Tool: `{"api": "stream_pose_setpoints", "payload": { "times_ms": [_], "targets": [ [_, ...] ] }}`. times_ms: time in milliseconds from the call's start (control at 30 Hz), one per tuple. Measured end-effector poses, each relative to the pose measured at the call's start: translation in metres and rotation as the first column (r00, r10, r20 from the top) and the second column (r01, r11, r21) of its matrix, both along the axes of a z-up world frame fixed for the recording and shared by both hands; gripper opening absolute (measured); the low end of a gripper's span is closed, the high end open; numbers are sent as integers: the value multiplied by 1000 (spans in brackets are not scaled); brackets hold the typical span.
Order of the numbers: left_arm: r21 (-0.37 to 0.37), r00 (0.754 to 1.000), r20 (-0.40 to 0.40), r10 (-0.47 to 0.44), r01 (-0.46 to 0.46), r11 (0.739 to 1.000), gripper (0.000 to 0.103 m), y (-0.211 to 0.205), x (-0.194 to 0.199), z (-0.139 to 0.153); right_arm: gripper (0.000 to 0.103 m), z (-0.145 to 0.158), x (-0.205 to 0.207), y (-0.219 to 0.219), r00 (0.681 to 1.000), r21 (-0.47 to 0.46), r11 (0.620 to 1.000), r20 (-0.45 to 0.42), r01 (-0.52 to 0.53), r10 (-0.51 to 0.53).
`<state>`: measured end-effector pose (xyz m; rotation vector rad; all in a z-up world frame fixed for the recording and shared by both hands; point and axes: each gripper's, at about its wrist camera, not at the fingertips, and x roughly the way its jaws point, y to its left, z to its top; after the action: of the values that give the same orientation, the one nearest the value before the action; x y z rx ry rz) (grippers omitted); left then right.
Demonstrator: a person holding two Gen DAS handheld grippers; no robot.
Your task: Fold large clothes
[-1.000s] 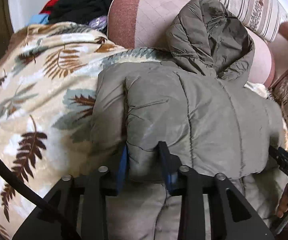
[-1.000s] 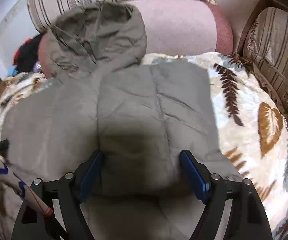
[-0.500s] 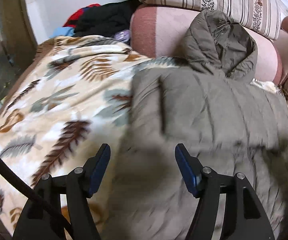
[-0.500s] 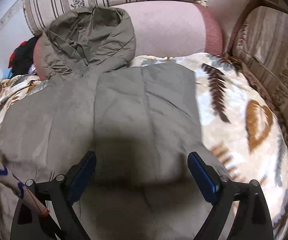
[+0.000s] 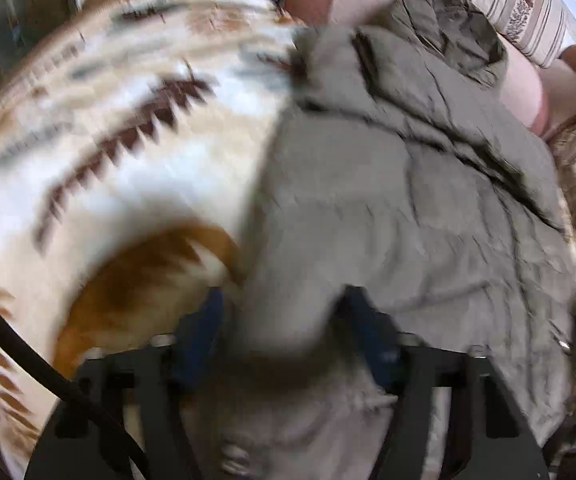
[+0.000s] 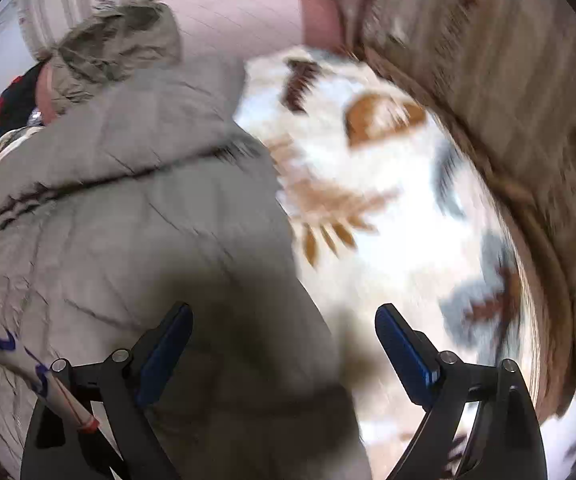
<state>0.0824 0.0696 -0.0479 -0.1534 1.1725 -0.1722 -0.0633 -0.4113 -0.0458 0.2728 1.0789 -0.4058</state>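
Observation:
An olive-grey padded hooded jacket lies on a leaf-patterned blanket, its sides folded in and its hood resting against a pink cushion. My left gripper is low at the jacket's near left edge, with a bulge of the fabric between its blue pads; the view is blurred. In the right wrist view the jacket fills the left half. My right gripper is open over the jacket's near right edge, holding nothing.
A pink cushion and a striped cushion stand behind the jacket. A striped sofa arm runs along the right. A pile of dark and red clothes lies at the far left.
My left gripper let go of the fold, opened, then dropped toward the jacket's near left edge. My right gripper stayed open and swung right, toward the blanket. Both views blur with motion.

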Motion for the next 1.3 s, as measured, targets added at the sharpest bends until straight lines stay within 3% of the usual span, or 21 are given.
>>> {"api": "stream_pose_setpoints", "payload": {
  "times_ms": [67,267,333,500,600,667,800,900,1067,1300],
  "targets": [
    [20,1000,17,14,-14,1000,48,-7,-11,-1,72,-5,-6,-2,1000,11,1000,-13,4,-4],
    [110,997,74,-4,-4,994,46,-25,-38,16,72,-7,-2,-1,999,-94,995,-35,18,-22],
    [106,996,88,9,-18,994,46,-22,-45,26,72,-2,-2,4,999,-125,992,-31,11,-15],
    [133,979,203,-2,-26,991,54,-24,-74,63,72,21,-12,19,999,-172,985,35,9,-3],
    [179,961,275,-24,-27,983,66,-39,-88,79,72,41,-15,37,994,-162,987,106,-14,32],
    [196,955,291,-49,-9,981,66,-50,-95,83,72,51,-13,56,986,-133,989,149,-59,79],
    [203,958,271,-95,40,978,67,-69,-105,82,72,51,3,104,964,-74,975,150,-210,219],
    [203,961,251,-119,68,977,67,-78,-112,80,72,34,17,129,953,-89,959,119,-269,278],
    [206,964,228,-136,88,974,67,-86,-119,74,74,4,29,121,971,-50,972,53,-229,232],
    [201,971,200,-134,93,975,68,-88,-114,67,77,31,12,110,976,-89,978,99,-187,196]
  ]
}}
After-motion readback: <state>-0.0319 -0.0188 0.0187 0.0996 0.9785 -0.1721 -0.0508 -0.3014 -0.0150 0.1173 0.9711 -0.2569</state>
